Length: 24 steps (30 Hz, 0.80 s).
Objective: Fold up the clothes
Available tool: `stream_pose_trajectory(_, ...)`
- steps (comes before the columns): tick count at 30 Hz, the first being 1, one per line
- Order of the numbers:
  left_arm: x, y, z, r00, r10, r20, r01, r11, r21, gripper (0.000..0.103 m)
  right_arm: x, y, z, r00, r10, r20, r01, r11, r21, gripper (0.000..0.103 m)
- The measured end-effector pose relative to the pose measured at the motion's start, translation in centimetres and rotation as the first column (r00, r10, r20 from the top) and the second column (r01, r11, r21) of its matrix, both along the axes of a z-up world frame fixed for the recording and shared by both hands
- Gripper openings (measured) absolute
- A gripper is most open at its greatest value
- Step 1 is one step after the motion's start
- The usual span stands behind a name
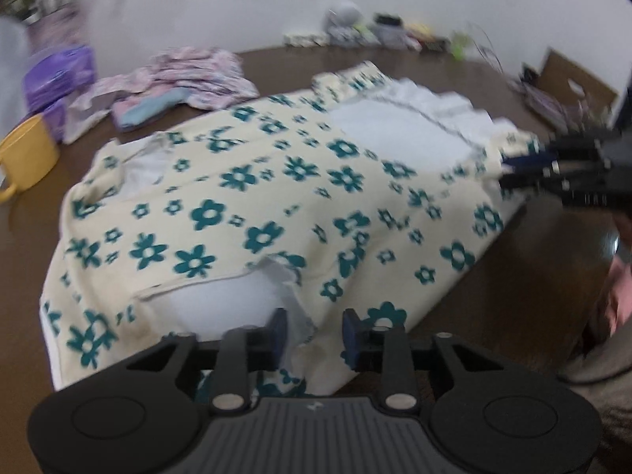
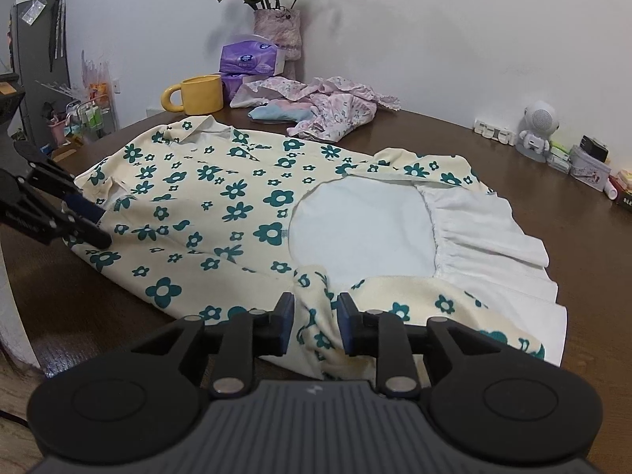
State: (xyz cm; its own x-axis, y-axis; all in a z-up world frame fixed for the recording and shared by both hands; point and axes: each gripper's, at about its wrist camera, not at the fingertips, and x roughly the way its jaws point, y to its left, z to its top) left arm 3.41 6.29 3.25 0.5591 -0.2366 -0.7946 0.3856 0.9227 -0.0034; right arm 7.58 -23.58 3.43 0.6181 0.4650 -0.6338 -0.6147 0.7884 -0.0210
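The floral garment (image 2: 221, 205) lay spread flat across the dark brown table (image 2: 454, 138), reaching from near the yellow mug (image 2: 199, 94) at one end to the front edge at the other. It was cream cloth printed with teal flowers of mixed sizes. A large rounded opening showed a white lining (image 2: 363, 229), and a gathered white ruffle (image 2: 489, 237) fanned out beyond it. At the far end a collar with a white inner band was visible.

The right gripper (image 2: 316, 322) sat at the near edge beside the opening, its fingers parted a little with a bunched ridge of the flowered cloth standing between the pads; whether they were pressing it could not be told. The left gripper (image 1: 314, 330) was at the other end, over a torn-looking white edge of the cloth, its fingers apart with fabric lying in the gap; that view was blurred.

Behind the garment lay a crumpled pink patterned pile (image 2: 335, 106), near purple tissue packs (image 2: 247, 59) and a vase of flowers (image 2: 278, 31).
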Motion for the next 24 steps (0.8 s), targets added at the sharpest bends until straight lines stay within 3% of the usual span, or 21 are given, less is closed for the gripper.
stream_pose_trajectory(2, 0.1, -0.5, 0.1, 0.999, -0.049, -0.013, 0.049, 0.999, 0.022, 0.002, -0.1, 0.0, -0.3, 1.000, -0.008, -0.007, 0.008, 1.000, -0.002, 0.023)
stream_pose_trajectory(4, 0.5, -0.4, 0.4, 0.997, -0.068, -0.045, 0.068, 0.998, 0.010, 0.001, 0.1, 0.1, -0.7, 1.000, -0.015, -0.009, 0.015, 1.000, -0.020, 0.022)
stream_pose_trajectory(6, 0.9, 0.0, 0.7, 0.992, -0.086, -0.086, 0.084, 0.996, -0.031, 0.001, 0.4, 0.1, -0.9, 1.000, -0.017, -0.010, 0.017, 0.999, -0.032, 0.012)
stream_pose_trajectory(12, 2.4, 3.6, 1.7, 0.977, -0.077, -0.198, 0.019, 0.960, -0.281, 0.001, 1.4, -0.4, -0.2, 0.999, -0.005, -0.038, 0.004, 1.000, -0.020, 0.010)
stream_pose_trajectory(15, 3.0, 5.0, 1.1, 0.969, -0.056, -0.240, -0.031, 0.938, -0.344, 0.001, 1.8, -0.2, -0.5, 0.998, 0.010, -0.065, -0.013, 0.999, -0.047, 0.011)
stream_pose_trajectory(18, 3.3, 5.2, 0.2, 0.967, -0.039, -0.250, -0.051, 0.938, -0.344, 0.003, 1.9, 0.1, -0.7, 0.998, 0.007, -0.070, -0.011, 0.998, -0.063, 0.014)
stream_pose_trajectory(19, 3.3, 5.2, 0.0, 0.969, -0.033, -0.245, -0.052, 0.942, -0.333, 0.010, 1.9, 0.1, -0.7, 0.998, 0.005, -0.069, -0.009, 0.998, -0.060, 0.016)
stream_pose_trajectory(24, 2.0, 3.3, 0.3, 0.988, -0.088, -0.129, 0.063, 0.981, -0.184, 0.020, 1.4, -0.1, 0.5, 0.999, -0.004, -0.051, 0.003, 1.000, -0.019, 0.025)
